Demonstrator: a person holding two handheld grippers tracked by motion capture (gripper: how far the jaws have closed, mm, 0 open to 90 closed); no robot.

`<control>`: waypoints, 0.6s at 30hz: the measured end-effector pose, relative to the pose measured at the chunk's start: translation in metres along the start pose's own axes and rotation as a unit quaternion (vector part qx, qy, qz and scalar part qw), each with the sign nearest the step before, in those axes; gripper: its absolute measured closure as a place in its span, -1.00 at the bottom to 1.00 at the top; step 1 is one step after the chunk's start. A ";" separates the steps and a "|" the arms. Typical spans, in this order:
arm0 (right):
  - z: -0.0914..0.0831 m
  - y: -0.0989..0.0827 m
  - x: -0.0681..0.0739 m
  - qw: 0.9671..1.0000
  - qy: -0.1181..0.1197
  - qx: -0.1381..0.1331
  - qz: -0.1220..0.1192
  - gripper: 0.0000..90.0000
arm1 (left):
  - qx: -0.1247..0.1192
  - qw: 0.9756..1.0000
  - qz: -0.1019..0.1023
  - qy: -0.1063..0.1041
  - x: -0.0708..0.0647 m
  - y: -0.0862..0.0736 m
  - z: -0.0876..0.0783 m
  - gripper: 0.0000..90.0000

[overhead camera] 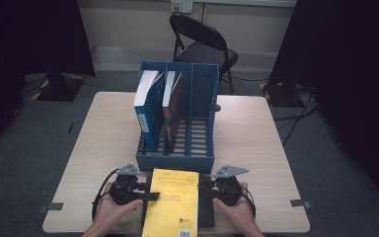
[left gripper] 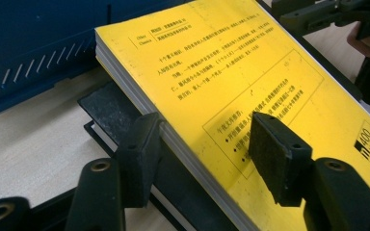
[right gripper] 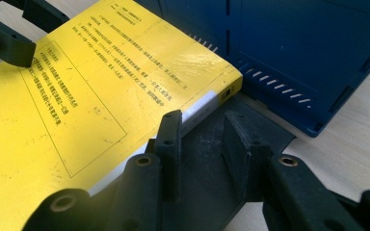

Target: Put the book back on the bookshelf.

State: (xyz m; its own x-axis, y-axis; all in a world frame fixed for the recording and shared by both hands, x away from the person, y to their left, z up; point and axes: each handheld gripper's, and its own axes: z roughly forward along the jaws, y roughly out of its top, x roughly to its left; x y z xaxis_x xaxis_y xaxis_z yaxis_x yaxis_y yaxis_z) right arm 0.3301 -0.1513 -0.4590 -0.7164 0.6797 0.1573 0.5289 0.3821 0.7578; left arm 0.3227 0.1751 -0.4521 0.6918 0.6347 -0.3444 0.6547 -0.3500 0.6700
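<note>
A yellow book (overhead camera: 173,202) lies flat at the table's near edge on top of a black slab (overhead camera: 206,213). My left gripper (overhead camera: 145,196) reaches in from the book's left side. In the left gripper view its jaws straddle the yellow book (left gripper: 231,72): one pad sits against the page edge and the other hovers over the cover, casting a shadow, so the left gripper (left gripper: 207,149) is open. My right gripper (overhead camera: 203,186) is at the book's right side. The right gripper (right gripper: 204,139) is open, one jaw against the book's spine (right gripper: 207,103) and the other over the black slab (right gripper: 255,120).
A blue three-slot file rack (overhead camera: 177,116) stands just beyond the yellow book, with a blue book (overhead camera: 145,106) in its left slot and a red one (overhead camera: 170,106) in the middle slot. A folding chair (overhead camera: 202,44) stands behind the table. The table edge (overhead camera: 177,232) is close to the hands.
</note>
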 end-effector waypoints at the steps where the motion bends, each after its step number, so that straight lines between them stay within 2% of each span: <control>1: 0.000 0.000 0.000 1.000 0.002 0.000 0.002 0.51 | -0.002 1.000 0.001 0.004 -0.001 0.000 0.000 -0.03; 6: 0.004 0.001 0.001 1.000 0.005 -0.004 0.000 0.51 | -0.008 1.000 -0.004 0.011 0.002 0.000 -0.001 -0.09; 8: 0.004 0.001 0.003 1.000 0.008 -0.003 -0.001 0.54 | -0.009 1.000 0.006 0.015 0.002 -0.001 -0.001 -0.10; 10: 0.004 0.002 0.003 1.000 0.023 0.002 0.000 0.61 | -0.010 1.000 0.002 0.017 0.003 -0.002 -0.002 -0.11; 12: 0.005 0.002 0.007 0.999 0.035 0.005 -0.004 0.61 | -0.009 1.000 0.001 0.018 0.005 -0.002 -0.004 -0.11; 13: 0.005 0.002 0.007 0.999 0.035 0.005 -0.004 0.61 | -0.012 1.000 -0.004 0.018 0.005 -0.003 -0.004 -0.11; 14: 0.005 0.002 0.008 0.999 0.036 0.005 -0.006 0.59 | -0.003 1.000 -0.008 0.021 0.008 -0.003 -0.006 -0.14; 16: 0.006 0.002 0.010 0.999 0.040 0.006 -0.010 0.58 | -0.006 1.000 -0.028 0.009 0.012 -0.005 -0.006 -0.21; 17: 0.006 0.002 0.011 0.999 0.039 0.005 -0.012 0.58 | -0.008 0.999 -0.031 0.000 0.012 -0.006 -0.006 -0.15; 18: 0.006 0.002 0.011 0.999 0.038 0.005 -0.013 0.58 | -0.008 1.000 -0.027 0.003 0.012 -0.006 -0.006 -0.10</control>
State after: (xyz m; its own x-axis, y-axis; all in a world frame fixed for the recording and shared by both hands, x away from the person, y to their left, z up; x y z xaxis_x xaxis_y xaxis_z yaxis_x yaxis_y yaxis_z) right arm 0.3260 -0.1390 -0.4599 -0.7619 0.6206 0.1854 0.5138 0.4047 0.7564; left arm 0.3254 0.1888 -0.4561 0.6536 0.6562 -0.3771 0.6865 -0.3041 0.6605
